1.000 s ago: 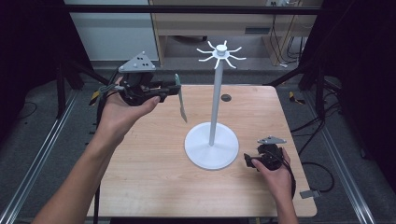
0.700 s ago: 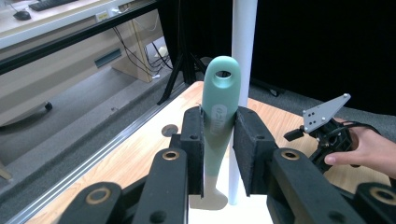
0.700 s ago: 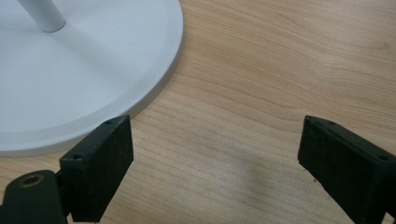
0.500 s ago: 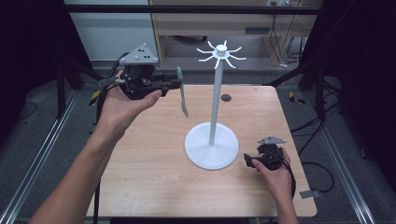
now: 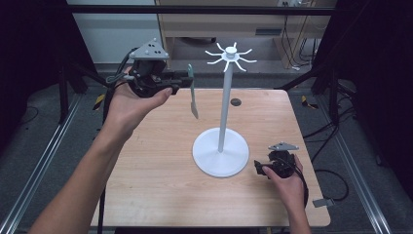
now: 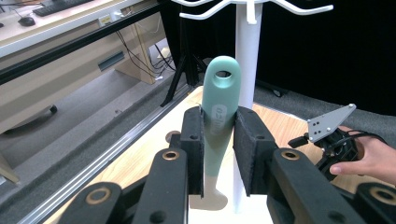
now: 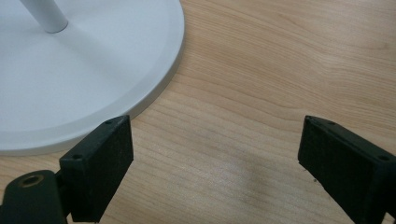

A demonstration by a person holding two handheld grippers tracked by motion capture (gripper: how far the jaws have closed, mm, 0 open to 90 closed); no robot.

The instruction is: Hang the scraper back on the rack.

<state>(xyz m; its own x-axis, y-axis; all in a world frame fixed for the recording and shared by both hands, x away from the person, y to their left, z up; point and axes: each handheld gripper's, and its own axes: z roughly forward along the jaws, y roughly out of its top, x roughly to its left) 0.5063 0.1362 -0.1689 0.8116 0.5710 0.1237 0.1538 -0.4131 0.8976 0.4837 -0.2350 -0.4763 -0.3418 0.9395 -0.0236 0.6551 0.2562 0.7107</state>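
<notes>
A spatula [image 5: 193, 100] with a teal handle [image 6: 219, 107] and a pale grey blade hangs upright in the air, blade down. My left gripper [image 5: 187, 80] is shut on the handle just below its hanging hole, left of the stand's top; in the left gripper view my left gripper [image 6: 218, 135] has both pads against the handle. The white stand has a round base [image 5: 220, 156], a thin pole [image 5: 224, 107] and a ring of hooks [image 5: 229, 53] on top. My right gripper [image 5: 258, 168] rests low beside the base's right edge, open, with bare wood between its jaws [image 7: 215, 158].
The wooden table [image 5: 160, 185] has a small dark round hole [image 5: 235, 102] behind the stand. Black frame bars and cables surround the table, with a desk beyond it. The right gripper and its hand [image 6: 336, 140] appear past the pole in the left gripper view.
My left hand has lifted the spatula slightly, bringing its handle nearer the height of the hooks. The right hand and its gripper have stayed where they were.
</notes>
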